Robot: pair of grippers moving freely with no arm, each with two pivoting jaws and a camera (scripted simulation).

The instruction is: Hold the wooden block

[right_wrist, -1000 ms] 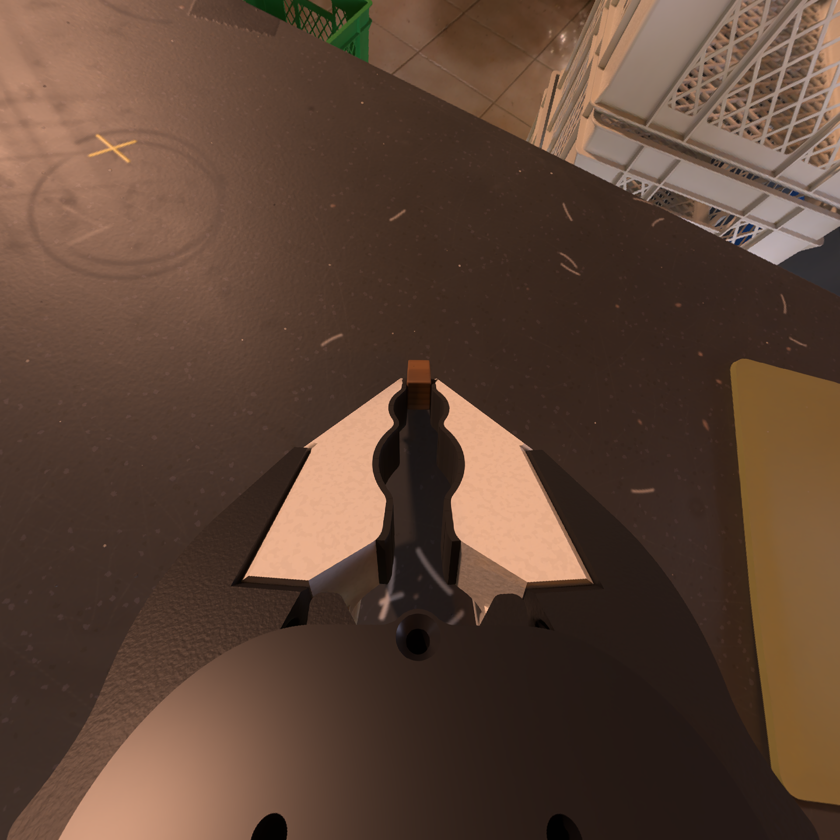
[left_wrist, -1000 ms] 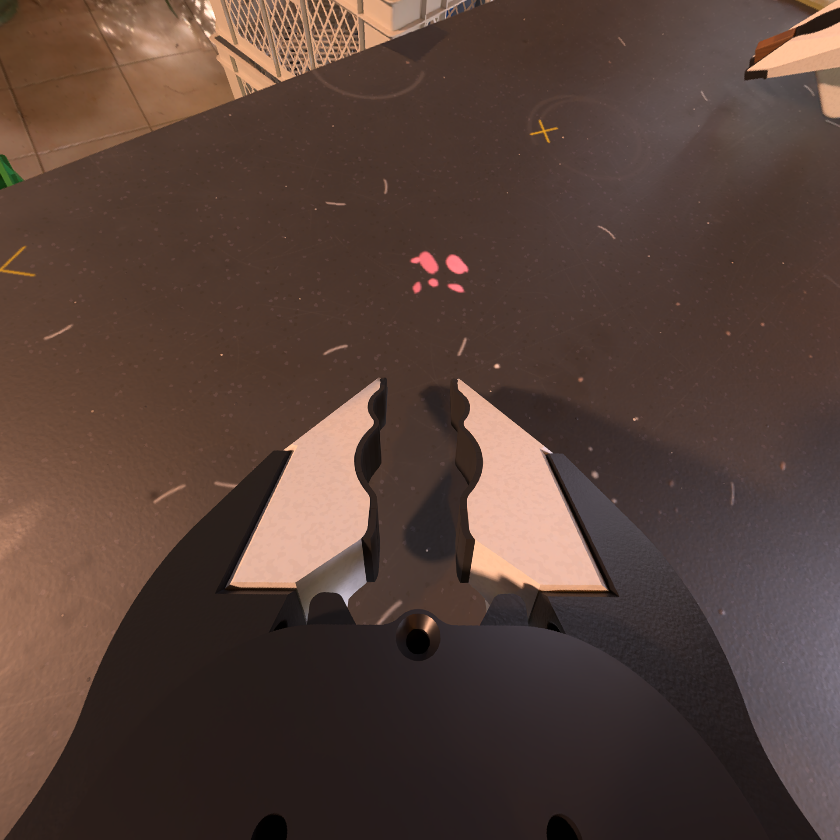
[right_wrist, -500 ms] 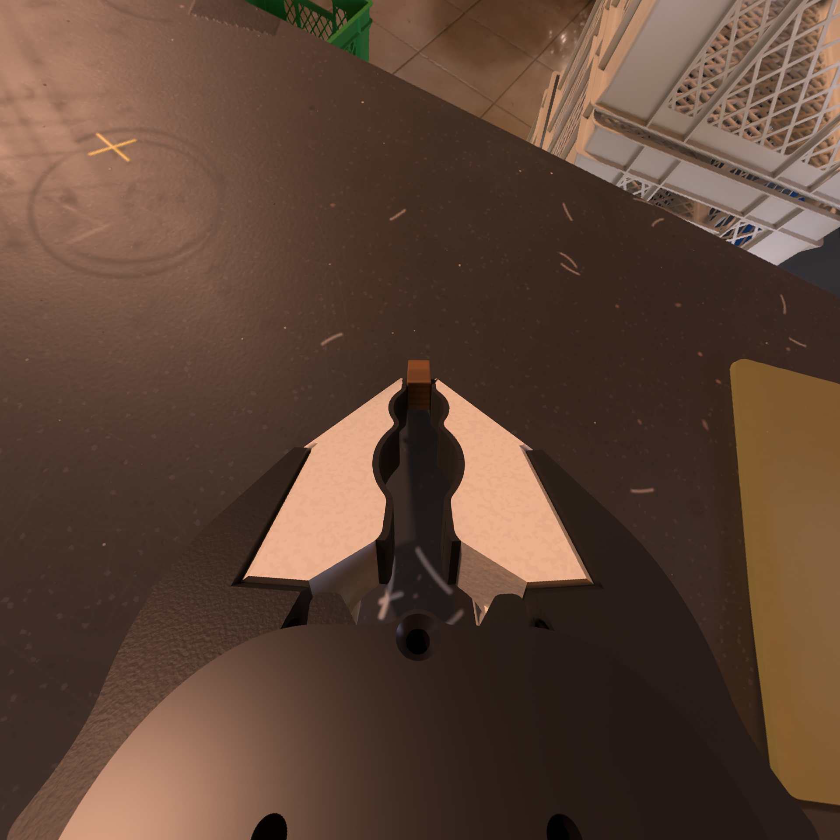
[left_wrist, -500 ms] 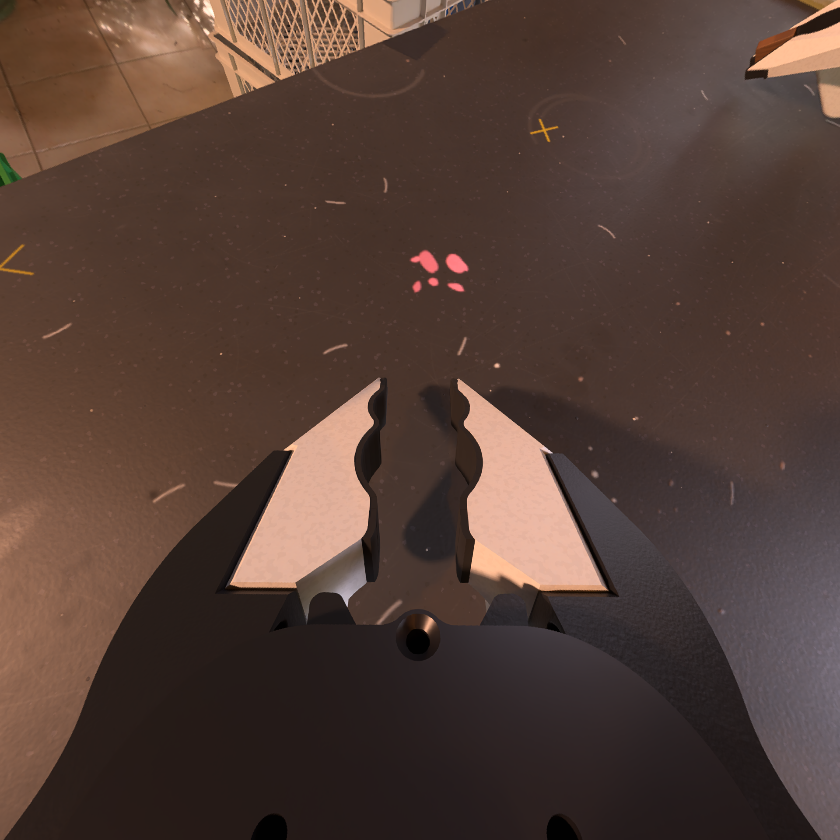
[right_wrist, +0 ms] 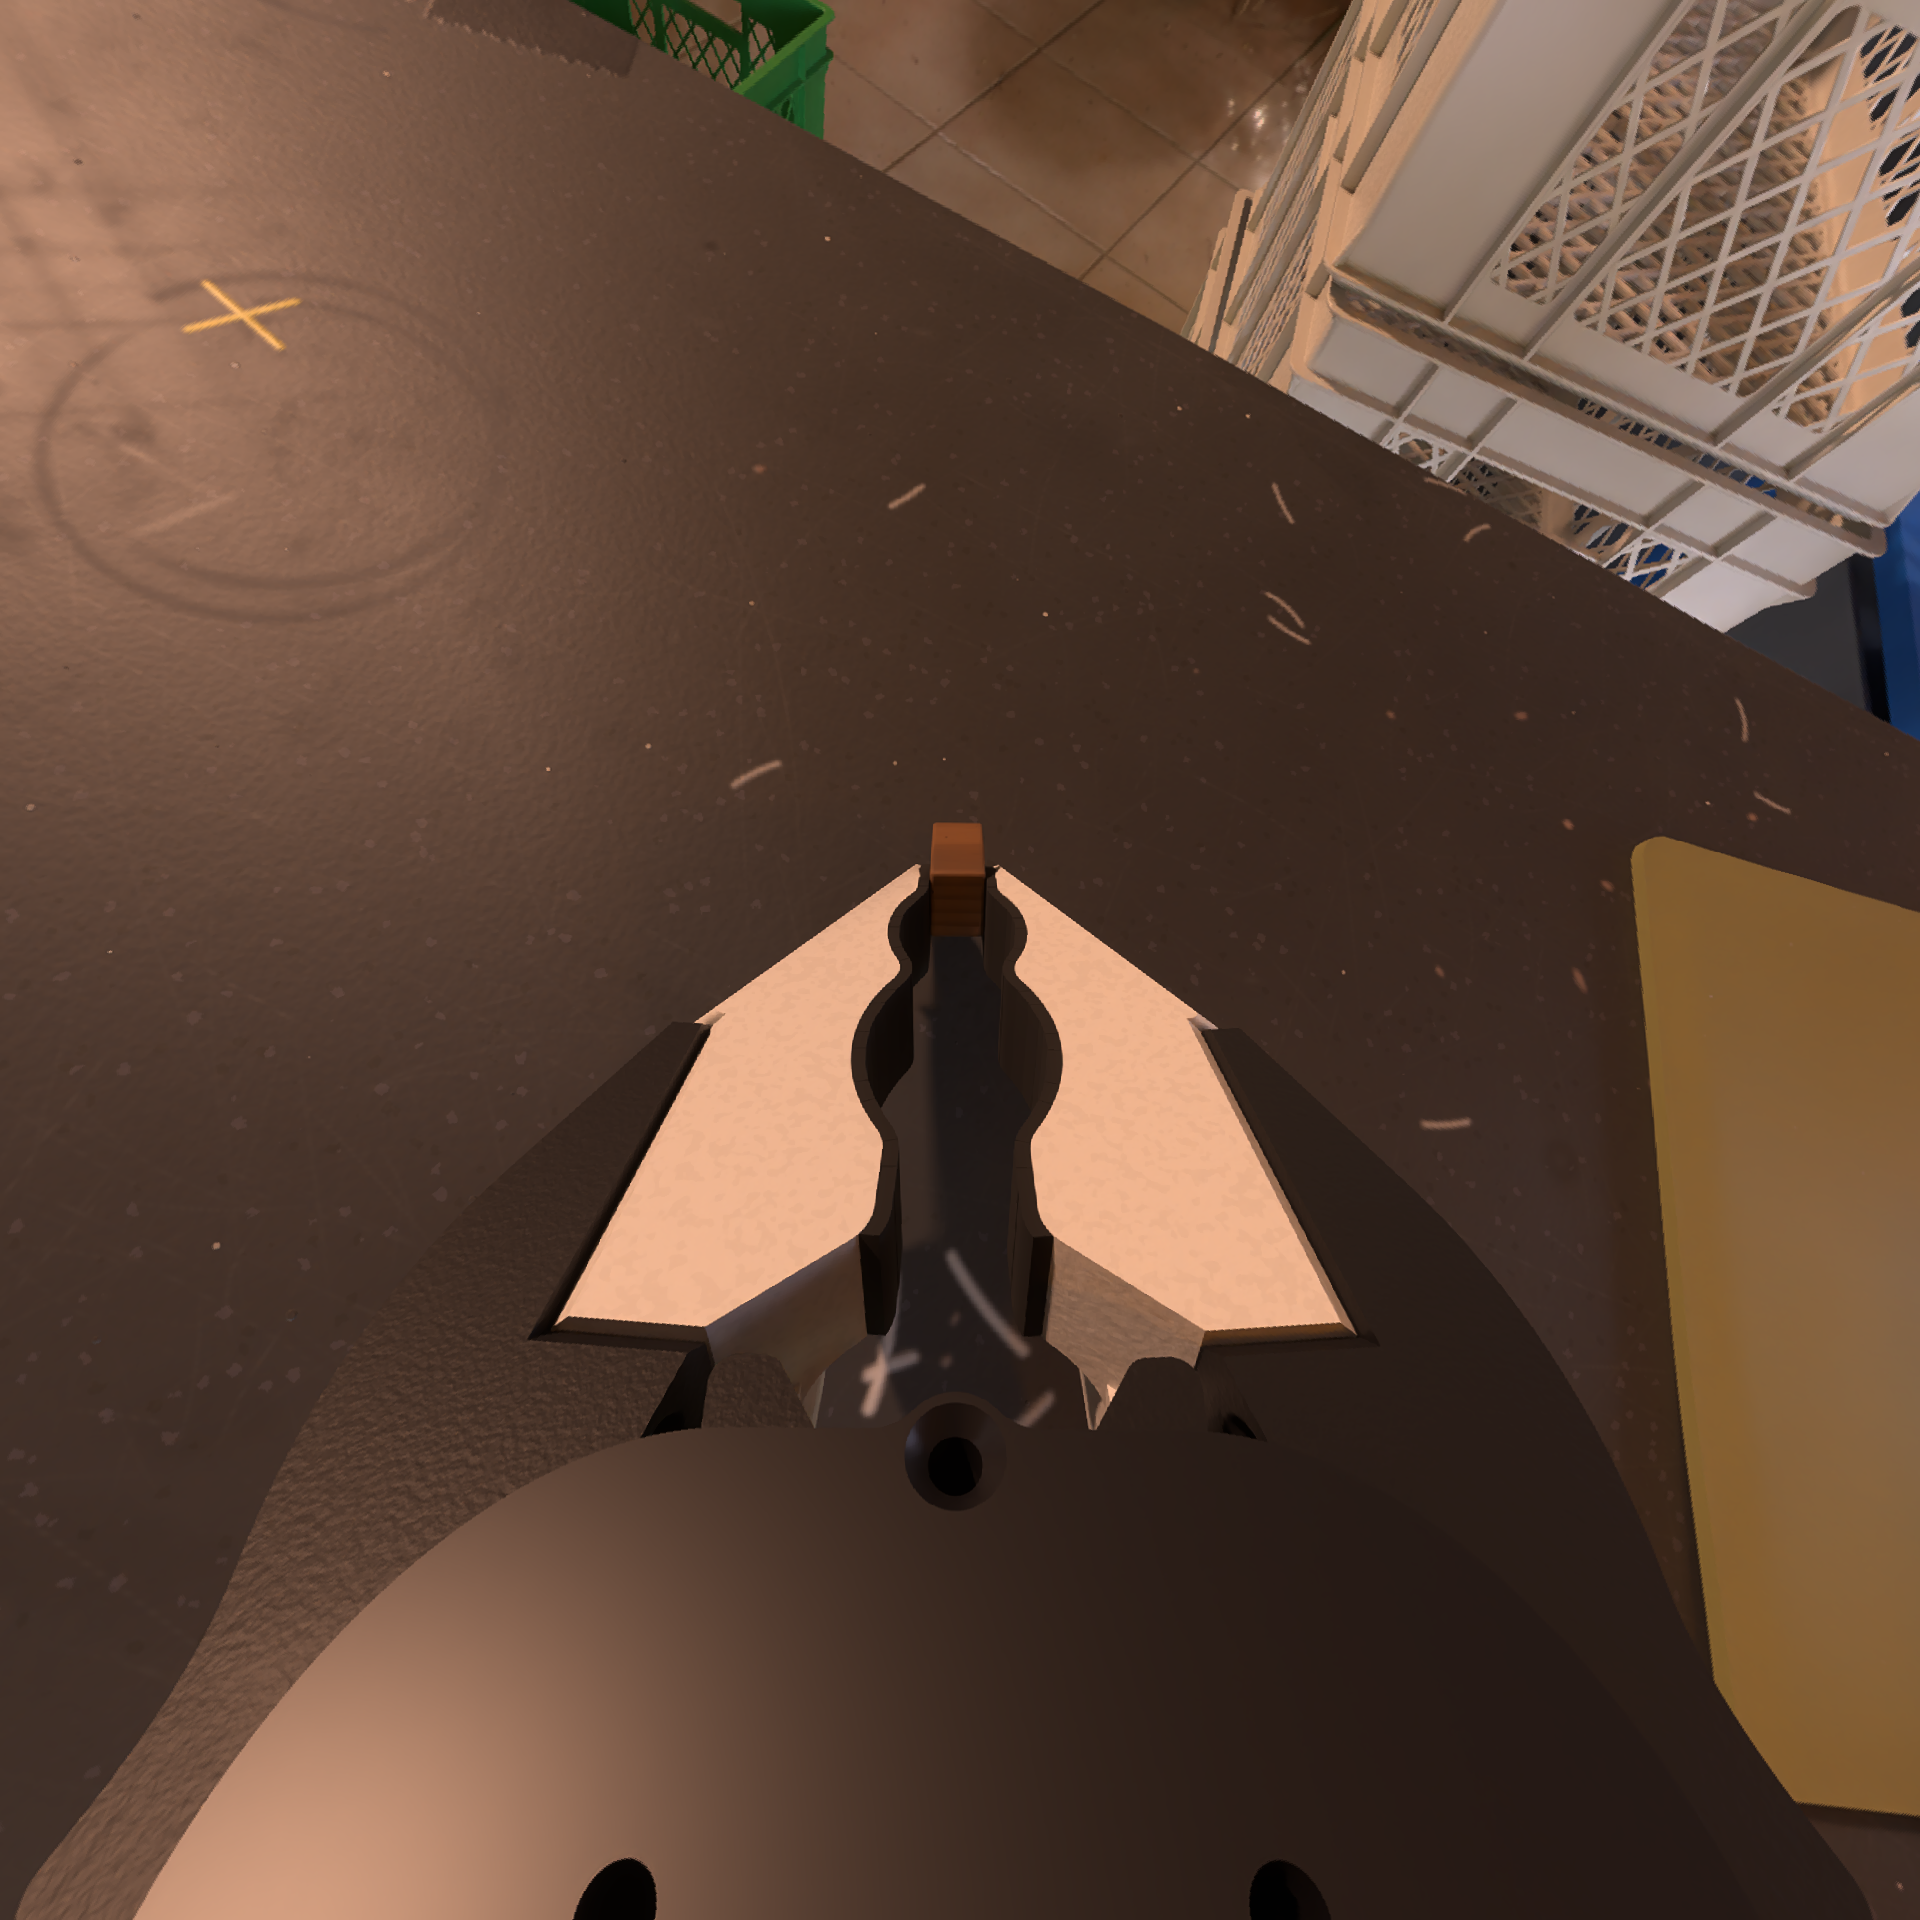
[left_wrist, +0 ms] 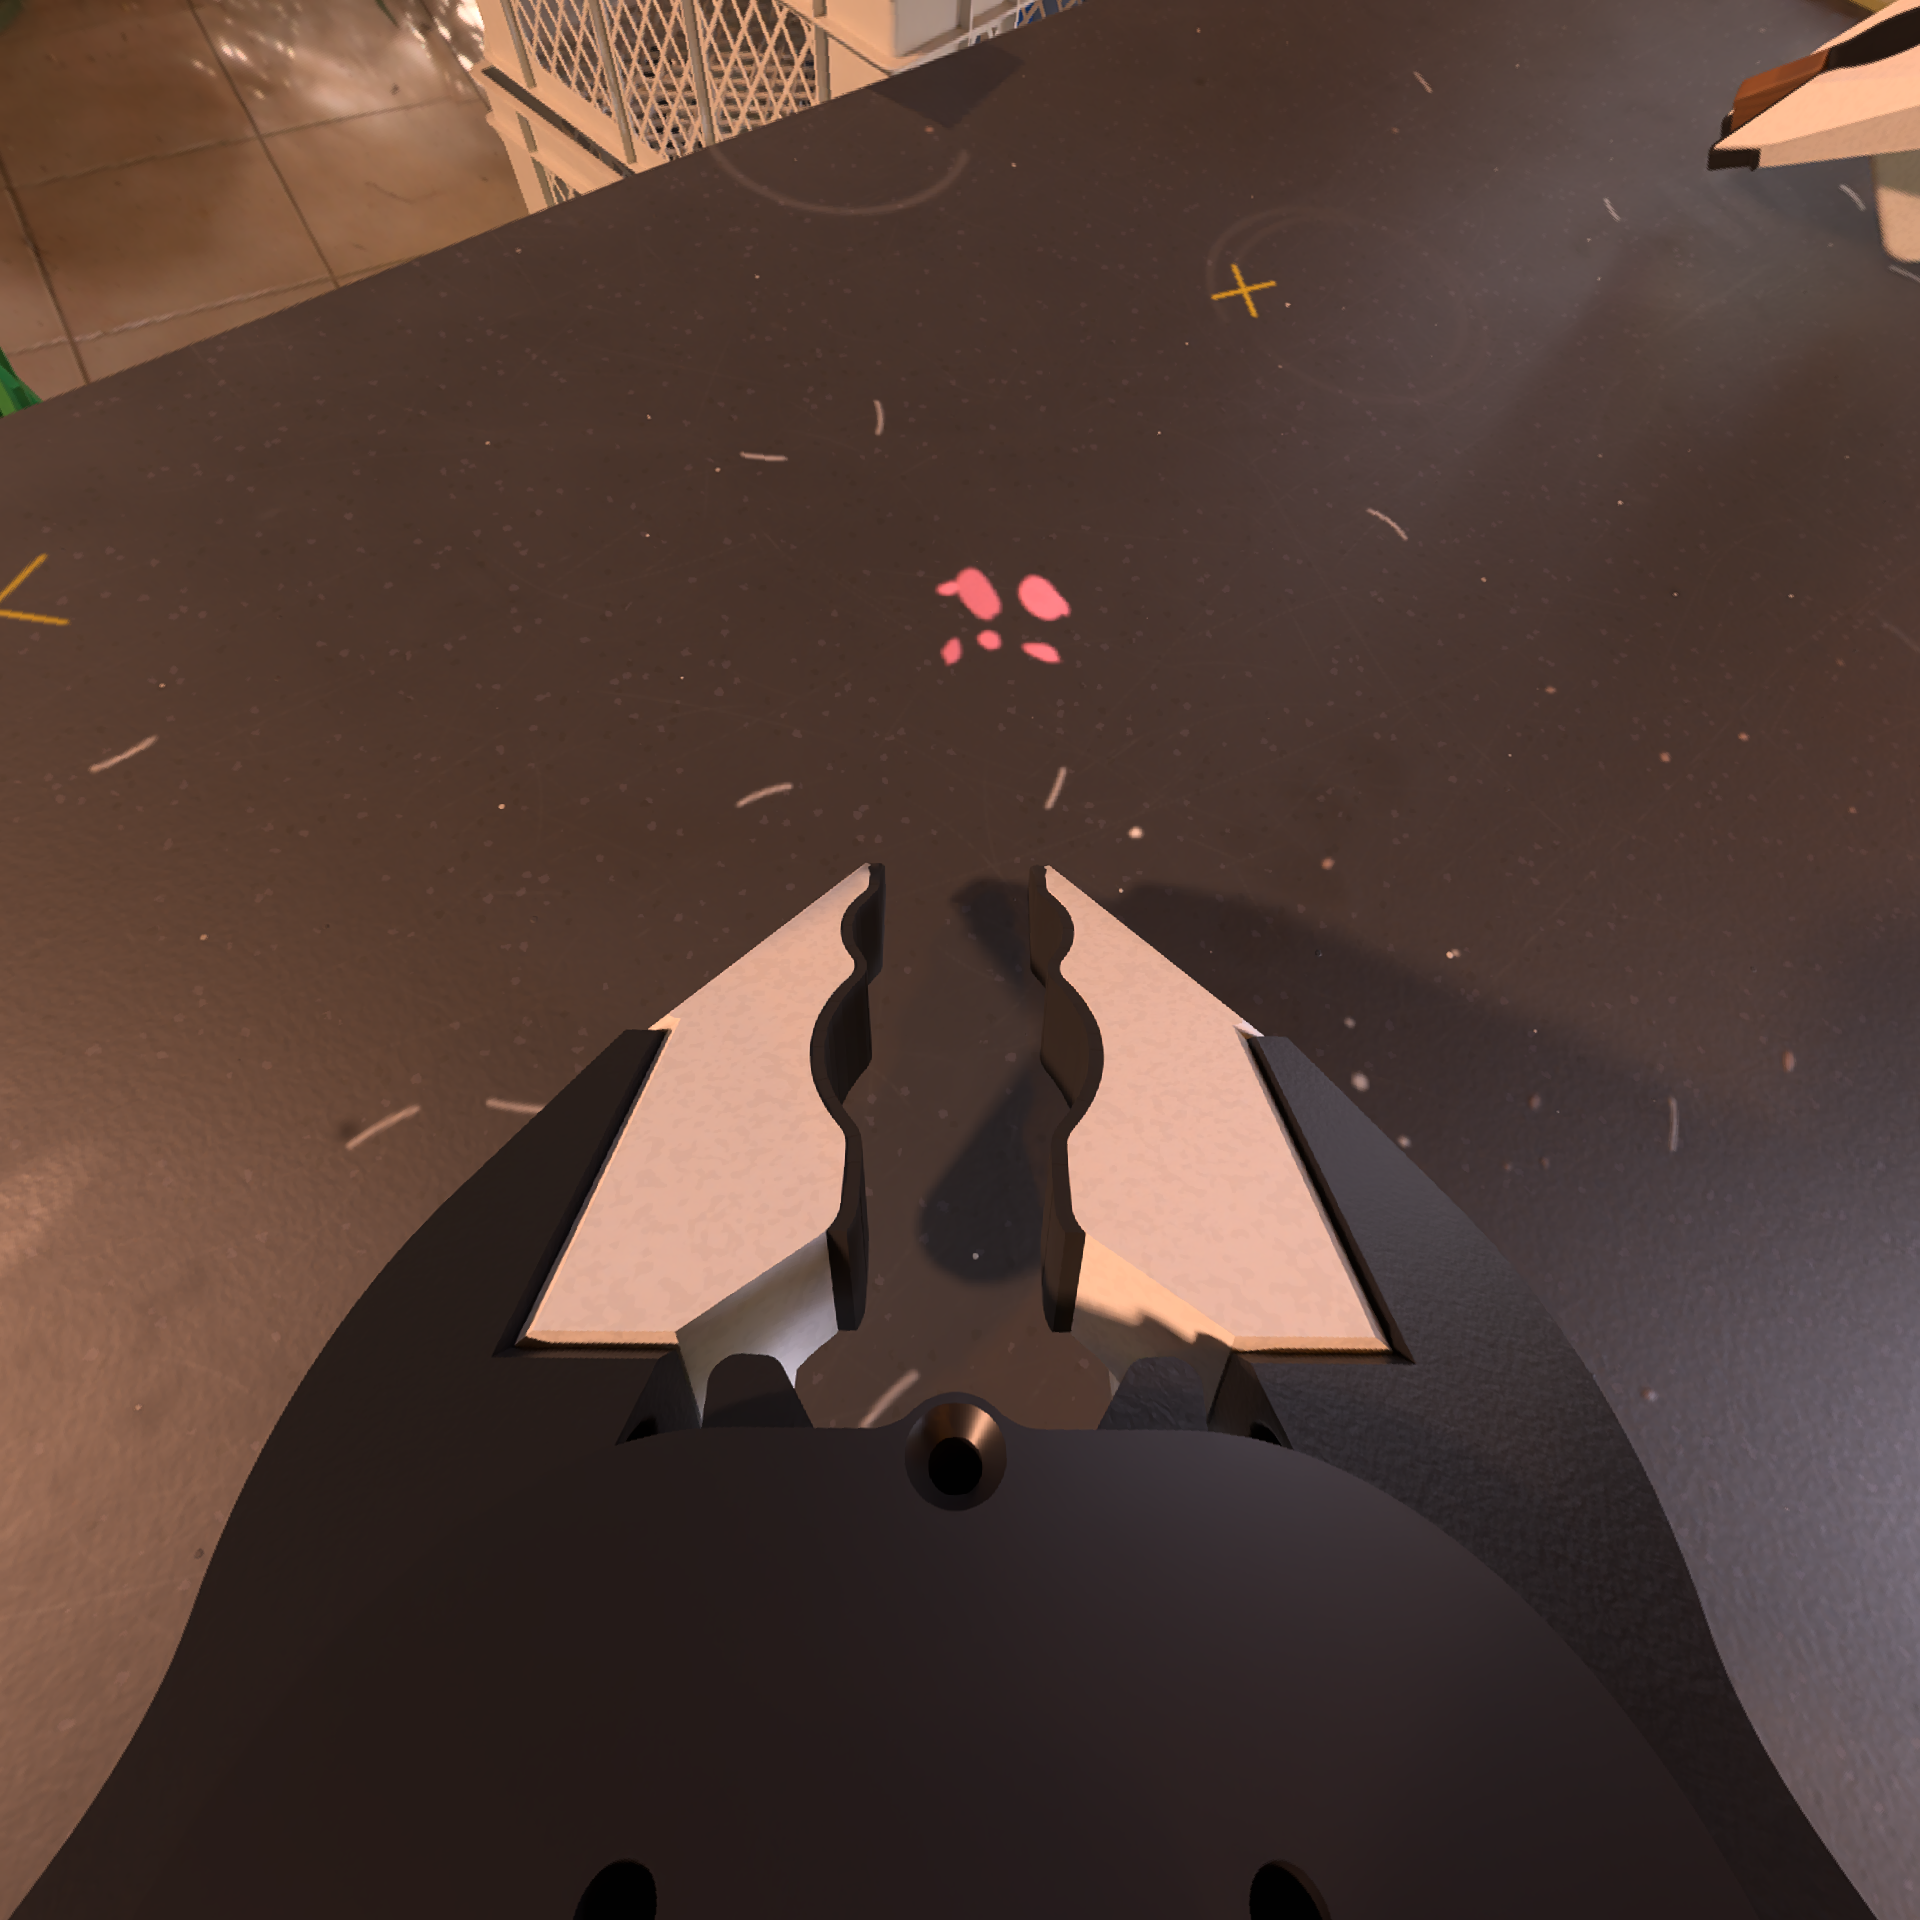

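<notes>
A small brown wooden block (right_wrist: 956, 878) is pinched between the tips of my right gripper (right_wrist: 957, 883), held above the dark table (right_wrist: 623, 675). Its top end sticks out past the fingertips. The right gripper's tip with the block (left_wrist: 1782, 83) also shows at the top right of the left wrist view. My left gripper (left_wrist: 956, 883) is open and empty, with bare table between its fingers.
A yellow board (right_wrist: 1808, 1299) lies on the table to the right of my right gripper. White lattice crates (right_wrist: 1621, 260) stand beyond the table's far edge, a green crate (right_wrist: 738, 42) farther left. A pink stain (left_wrist: 997, 613) and a yellow cross (left_wrist: 1242, 291) mark the tabletop.
</notes>
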